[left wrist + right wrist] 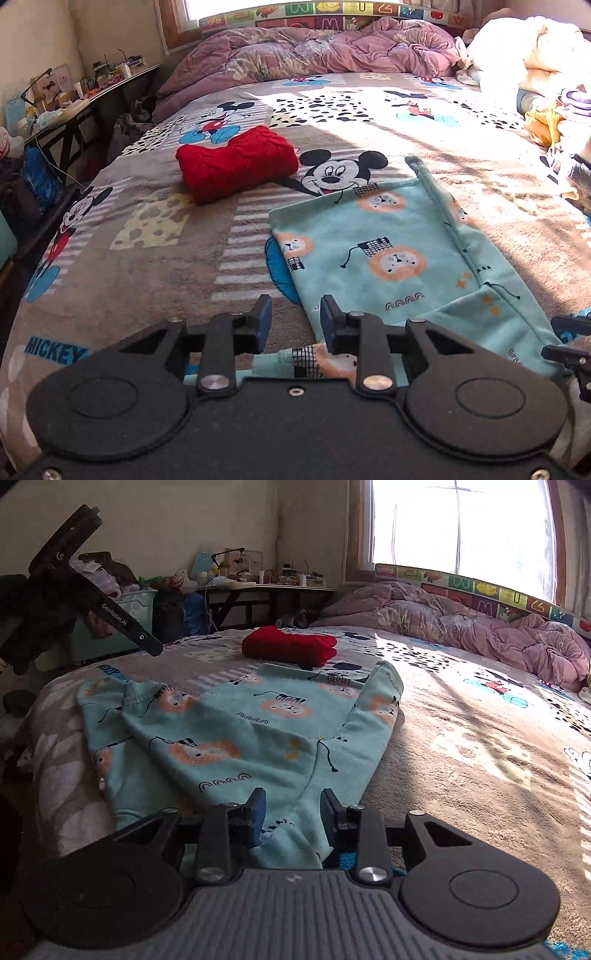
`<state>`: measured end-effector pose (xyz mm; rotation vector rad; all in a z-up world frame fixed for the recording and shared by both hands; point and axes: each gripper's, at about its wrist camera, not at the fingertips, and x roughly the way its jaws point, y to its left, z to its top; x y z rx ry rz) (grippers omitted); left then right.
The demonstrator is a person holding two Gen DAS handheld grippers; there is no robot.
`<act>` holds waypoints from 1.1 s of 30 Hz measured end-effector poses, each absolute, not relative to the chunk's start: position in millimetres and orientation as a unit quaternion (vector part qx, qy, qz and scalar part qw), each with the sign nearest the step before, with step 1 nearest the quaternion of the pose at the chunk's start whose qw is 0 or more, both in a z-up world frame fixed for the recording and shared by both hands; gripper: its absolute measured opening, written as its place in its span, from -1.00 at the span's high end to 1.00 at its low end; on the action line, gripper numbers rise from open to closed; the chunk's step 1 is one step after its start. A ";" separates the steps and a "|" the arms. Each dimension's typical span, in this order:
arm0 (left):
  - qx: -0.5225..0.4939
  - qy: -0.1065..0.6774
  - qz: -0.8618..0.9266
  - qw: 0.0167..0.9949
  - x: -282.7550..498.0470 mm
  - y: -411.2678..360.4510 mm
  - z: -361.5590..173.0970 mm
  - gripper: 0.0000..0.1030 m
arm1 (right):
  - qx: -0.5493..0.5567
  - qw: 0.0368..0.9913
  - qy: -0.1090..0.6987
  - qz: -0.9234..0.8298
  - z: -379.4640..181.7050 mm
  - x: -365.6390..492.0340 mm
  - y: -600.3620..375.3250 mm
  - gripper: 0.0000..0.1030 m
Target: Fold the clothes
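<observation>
A teal garment with a lion print (391, 254) lies spread on the Mickey Mouse bedspread (147, 258), partly folded. My left gripper (295, 319) is open and empty, low over the bed at the garment's near left edge. My right gripper (293, 814) is open, with the garment's near hem (291, 834) lying between its fingers. The garment stretches away from it (236, 731). The right gripper's tip shows in the left wrist view (569, 347). The left gripper body shows at the upper left of the right wrist view (92, 590). A folded red knit (236, 162) sits further back (291, 646).
A rumpled pink duvet (314, 51) lies at the head of the bed under the window (458, 528). Stacked clothes and white bedding (546, 92) sit at the right. A cluttered desk (258, 583) and a green bin (122, 624) stand beyond the bed's left edge.
</observation>
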<state>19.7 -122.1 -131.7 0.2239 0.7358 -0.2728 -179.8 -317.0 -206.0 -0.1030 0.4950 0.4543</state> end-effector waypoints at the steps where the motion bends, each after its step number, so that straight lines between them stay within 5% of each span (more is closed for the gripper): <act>1: 0.105 0.354 -0.150 0.917 29.7 -134.7 -125.9 0.48 | -0.049 0.942 0.244 0.223 -207.1 -175.8 -316.1 0.33; 10: 0.068 0.361 -0.245 0.897 132.4 -240.7 -145.3 0.48 | -0.040 0.932 0.269 0.241 -221.4 -153.5 -312.9 0.30; 21: -0.065 0.419 -0.240 0.873 216.6 -268.3 -193.4 0.48 | 0.002 0.923 0.278 0.266 -229.4 -144.9 -324.1 0.25; 22: -0.066 0.420 -0.241 0.872 219.1 -270.2 -196.3 0.51 | 0.007 0.922 0.279 0.268 -229.9 -144.2 -325.4 0.25; 23: -0.061 0.419 -0.241 0.874 220.4 -271.4 -197.6 0.74 | 0.011 0.921 0.279 0.270 -230.3 -143.8 -326.7 0.25; 33: -0.034 0.415 -0.258 0.872 235.8 -261.2 -222.0 0.80 | 0.004 0.921 0.279 0.273 -229.9 -146.8 -326.3 0.23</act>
